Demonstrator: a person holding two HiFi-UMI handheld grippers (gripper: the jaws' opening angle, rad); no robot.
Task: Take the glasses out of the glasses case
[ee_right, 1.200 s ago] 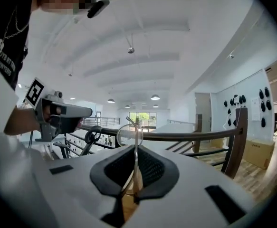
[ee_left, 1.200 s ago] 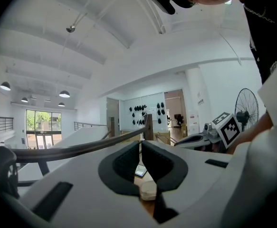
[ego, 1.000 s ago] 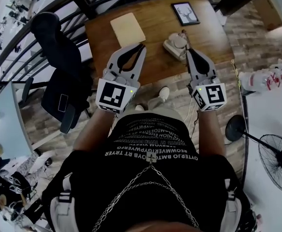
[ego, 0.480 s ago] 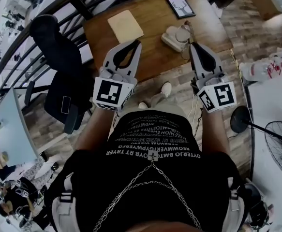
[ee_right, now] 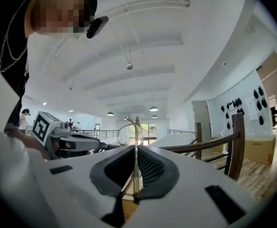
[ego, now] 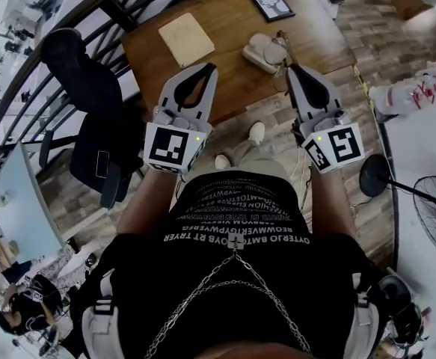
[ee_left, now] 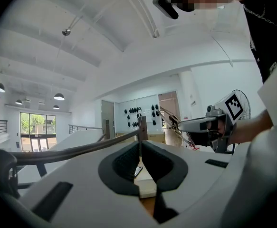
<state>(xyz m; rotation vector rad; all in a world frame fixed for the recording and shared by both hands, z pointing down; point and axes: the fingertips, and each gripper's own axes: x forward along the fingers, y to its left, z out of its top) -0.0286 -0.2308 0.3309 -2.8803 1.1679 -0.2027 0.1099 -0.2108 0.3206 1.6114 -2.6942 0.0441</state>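
R gripper (ego: 289, 69): fingers clenched on glasses (ee_right: 135, 132), frame upright. Case (ego: 261, 51) on worktop (ego: 229, 21) lies just beyond R tips, slightly leftward. L gripper (ego: 209, 69): fingers closed, empty, farther from case.

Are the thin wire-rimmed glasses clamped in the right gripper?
Yes, the right gripper pinches the thin wire-rimmed glasses by their frame between its dark pads.

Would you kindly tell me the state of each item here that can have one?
left hand-held gripper: shut, empty.
right hand-held gripper: shut on the glasses.
glasses: out of the case, pinched between the jaws.
glasses case: lying on the table, apparently open.
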